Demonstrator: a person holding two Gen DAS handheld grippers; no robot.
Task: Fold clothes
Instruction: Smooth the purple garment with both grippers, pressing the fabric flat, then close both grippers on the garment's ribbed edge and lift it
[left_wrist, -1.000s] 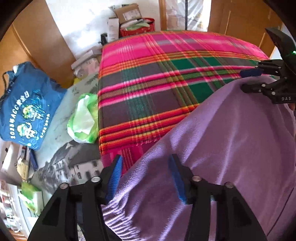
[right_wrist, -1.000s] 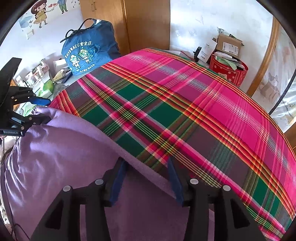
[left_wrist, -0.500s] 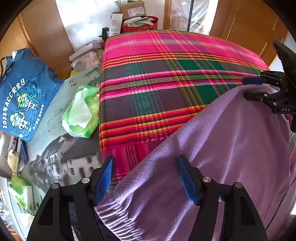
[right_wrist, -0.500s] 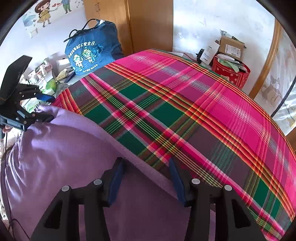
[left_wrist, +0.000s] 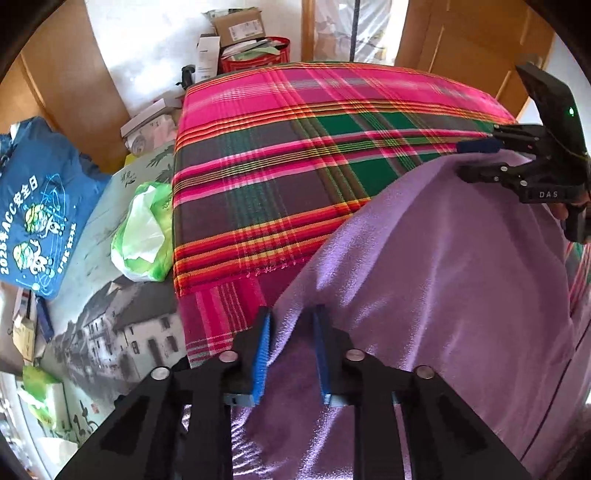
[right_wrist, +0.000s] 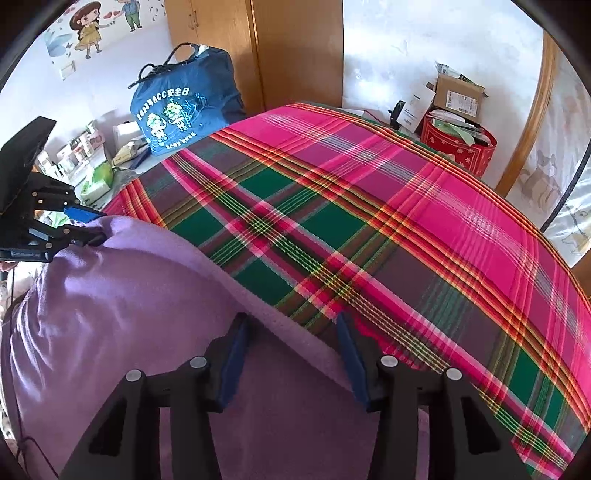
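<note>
Fold is barely beginning: left tongs (left_wrist: 291, 325) are just clenching the purple garment (left_wrist: 443, 280) edge on the plaid bed (left_wrist: 295, 155), right tongs (right_wrist: 291, 332) narrowing but not gripping yet

Purple garment (left_wrist: 461, 288): lower part cut off by bottom frame edge, both views; shape not readable. Plaid blanket (right_wrist: 369, 221): near corner hidden under garment. Cardboard box (left_wrist: 238, 26), top centre: label too small. Left-edge clutter (right_wrist: 85, 155): small, unidentifiable.
</note>
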